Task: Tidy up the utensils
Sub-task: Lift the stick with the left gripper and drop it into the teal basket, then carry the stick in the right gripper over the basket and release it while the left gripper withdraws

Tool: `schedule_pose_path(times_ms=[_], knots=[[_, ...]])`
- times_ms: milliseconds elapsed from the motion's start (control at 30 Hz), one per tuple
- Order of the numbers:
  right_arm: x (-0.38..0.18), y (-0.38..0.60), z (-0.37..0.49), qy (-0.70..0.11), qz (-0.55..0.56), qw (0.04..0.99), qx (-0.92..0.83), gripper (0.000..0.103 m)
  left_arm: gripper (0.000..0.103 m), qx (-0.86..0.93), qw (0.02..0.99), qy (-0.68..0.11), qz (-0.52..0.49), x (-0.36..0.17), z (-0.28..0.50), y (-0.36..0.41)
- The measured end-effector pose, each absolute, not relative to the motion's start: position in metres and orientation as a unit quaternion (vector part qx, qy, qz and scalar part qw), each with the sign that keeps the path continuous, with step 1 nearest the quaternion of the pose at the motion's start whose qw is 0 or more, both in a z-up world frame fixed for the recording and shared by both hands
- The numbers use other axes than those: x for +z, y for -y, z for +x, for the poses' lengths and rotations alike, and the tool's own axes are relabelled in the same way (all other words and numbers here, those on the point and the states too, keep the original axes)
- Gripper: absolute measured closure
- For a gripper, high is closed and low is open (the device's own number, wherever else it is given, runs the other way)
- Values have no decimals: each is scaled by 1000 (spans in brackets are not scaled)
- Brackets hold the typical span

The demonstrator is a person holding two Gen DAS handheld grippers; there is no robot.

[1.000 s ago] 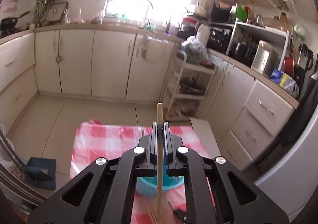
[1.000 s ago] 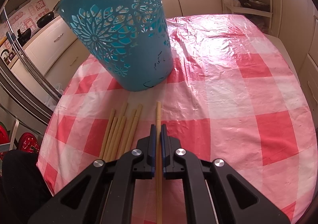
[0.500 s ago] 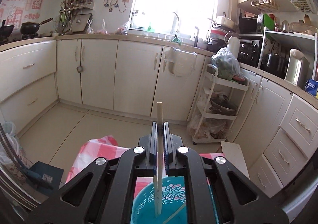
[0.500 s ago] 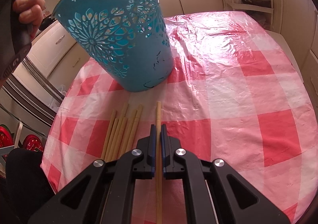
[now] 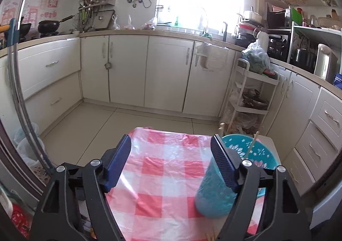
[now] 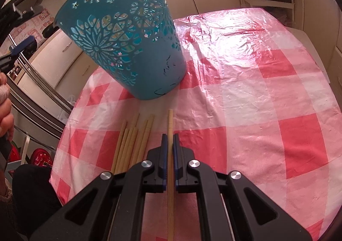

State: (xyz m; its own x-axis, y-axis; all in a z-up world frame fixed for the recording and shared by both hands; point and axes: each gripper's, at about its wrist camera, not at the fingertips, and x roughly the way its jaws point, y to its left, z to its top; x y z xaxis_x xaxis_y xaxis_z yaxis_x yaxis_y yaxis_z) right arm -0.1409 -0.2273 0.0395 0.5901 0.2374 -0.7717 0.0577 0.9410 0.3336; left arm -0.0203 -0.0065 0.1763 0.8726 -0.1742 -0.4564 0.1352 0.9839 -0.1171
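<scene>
Item: chopstick (image 6: 170, 134), pinched in the right gripper (image 6: 169, 140), low centre of the right wrist frame, jaws closed tight on its shaft. Handling: judged best lifted clear, tipped upright over the teal basket (image 6: 126, 36), upper left on the checked bench (image 6: 256, 100), and released only once the tip is inside the rim. Remaining chopsticks (image 6: 132, 140) lie loose just left of it. Left gripper (image 5: 171, 151): jaws spread wide, holding nothing, beside the basket, where two sticks (image 5: 251, 144) stand.

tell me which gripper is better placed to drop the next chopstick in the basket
Right. The right gripper is already shut on a chopstick just short of the teal basket; the left gripper is open, holding nothing.
</scene>
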Motion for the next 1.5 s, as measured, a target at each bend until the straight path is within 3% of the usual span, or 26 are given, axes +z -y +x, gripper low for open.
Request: schedule_pose_path(times_ms=[267, 433, 700, 867, 1100, 1333, 1500], knots=[[43, 211, -139, -456, 94, 885, 30, 98, 27, -35, 941, -320, -105, 118, -17, -69], [42, 179, -139, -446, -30, 894, -2, 98, 27, -44, 931, -343, -119, 106, -10, -76], [81, 211, -168, -423, 88, 902, 27, 98, 27, -48, 922, -366, -120, 98, -8, -73], [162, 223, -187, -335, 165, 924, 84, 98, 27, -45, 913, -382, -133, 91, -6, -76], [265, 223, -139, -199, 196, 955, 105, 98, 27, -42, 913, -383, -130, 89, -8, -75], [266, 219, -53, -160, 190, 968, 37, 98, 27, -39, 910, -388, -142, 85, -2, -81], [239, 214, -22, -187, 174, 967, 9, 97, 27, -46, 907, -390, -151, 85, 3, -81]])
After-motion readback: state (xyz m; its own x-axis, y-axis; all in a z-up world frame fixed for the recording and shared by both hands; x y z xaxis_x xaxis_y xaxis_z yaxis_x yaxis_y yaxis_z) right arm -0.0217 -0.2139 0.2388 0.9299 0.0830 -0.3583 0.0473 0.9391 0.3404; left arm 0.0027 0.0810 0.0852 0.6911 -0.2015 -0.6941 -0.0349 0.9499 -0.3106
